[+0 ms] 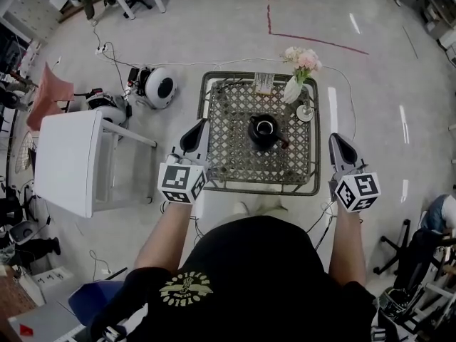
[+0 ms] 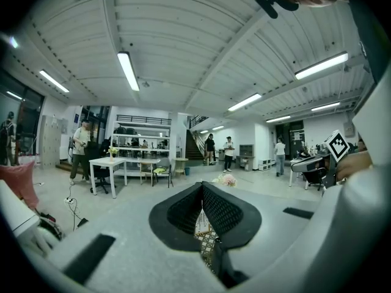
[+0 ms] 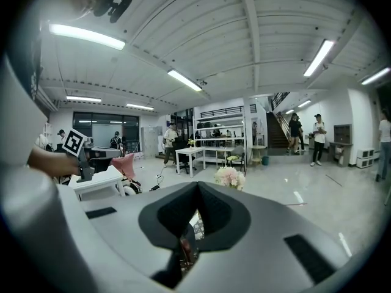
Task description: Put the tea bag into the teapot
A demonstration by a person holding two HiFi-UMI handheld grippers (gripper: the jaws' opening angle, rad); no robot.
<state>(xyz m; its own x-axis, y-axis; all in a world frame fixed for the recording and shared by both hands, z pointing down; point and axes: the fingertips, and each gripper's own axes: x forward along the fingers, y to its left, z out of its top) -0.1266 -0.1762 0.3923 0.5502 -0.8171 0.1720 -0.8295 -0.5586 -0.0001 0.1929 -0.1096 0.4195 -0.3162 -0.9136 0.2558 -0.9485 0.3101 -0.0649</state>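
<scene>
A black teapot [image 1: 263, 131] stands in the middle of a metal lattice table [image 1: 235, 169]; its top opening faces up with no lid on it. A small pale striped packet [image 1: 263, 83] lies at the table's far edge; whether it is the tea bag is too small to tell. My left gripper [image 1: 203, 121] [image 2: 201, 187] hovers at the table's left edge, its jaws closed together at the tips with nothing between them. My right gripper [image 1: 332, 137] [image 3: 197, 185] hangs just off the table's right edge, shut, with nothing visibly held.
A white vase of pink flowers [image 1: 298, 73] and a small round dish [image 1: 305, 113] stand at the table's far right corner. A white side table [image 1: 68, 159] is on the left, with cables and a round white device [image 1: 159, 87] on the floor. People stand far off in the hall.
</scene>
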